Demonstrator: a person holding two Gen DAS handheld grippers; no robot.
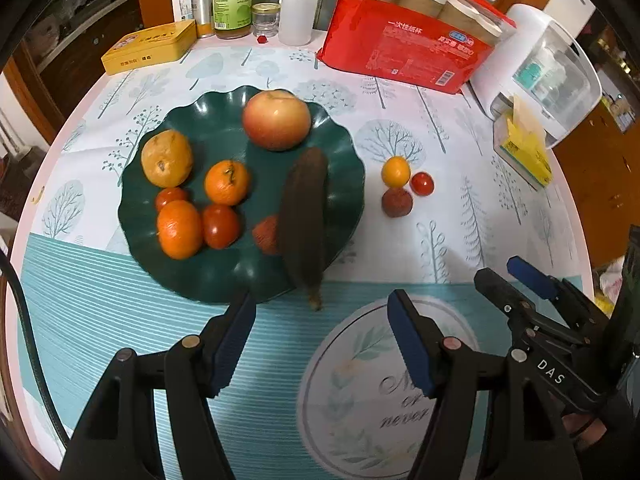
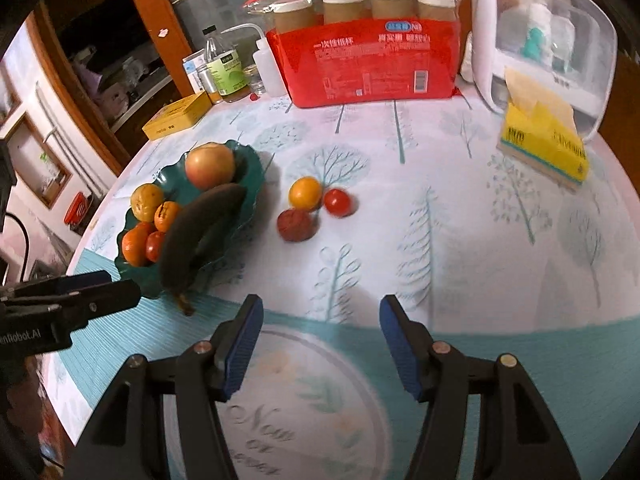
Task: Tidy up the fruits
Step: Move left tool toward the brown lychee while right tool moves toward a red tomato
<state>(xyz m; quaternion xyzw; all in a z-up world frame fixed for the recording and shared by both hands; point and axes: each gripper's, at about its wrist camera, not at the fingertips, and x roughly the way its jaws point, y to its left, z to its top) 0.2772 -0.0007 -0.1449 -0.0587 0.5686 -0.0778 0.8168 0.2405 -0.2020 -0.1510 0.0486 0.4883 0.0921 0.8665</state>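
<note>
Left gripper [image 1: 320, 338] hangs spread and empty, the dark banana [image 1: 303, 220] dead ahead at 12 o'clock, draped over the green plate [image 1: 224, 280] rim. Right gripper [image 2: 321, 344] is spread too, holding nothing; a yellow-orange fruit [image 2: 305, 193], cherry tomato [image 2: 337, 202] and dark red fruit [image 2: 295, 225] huddle on the worktop [image 2: 460, 248] at 12 o'clock, well apart from its fingertips.
</note>
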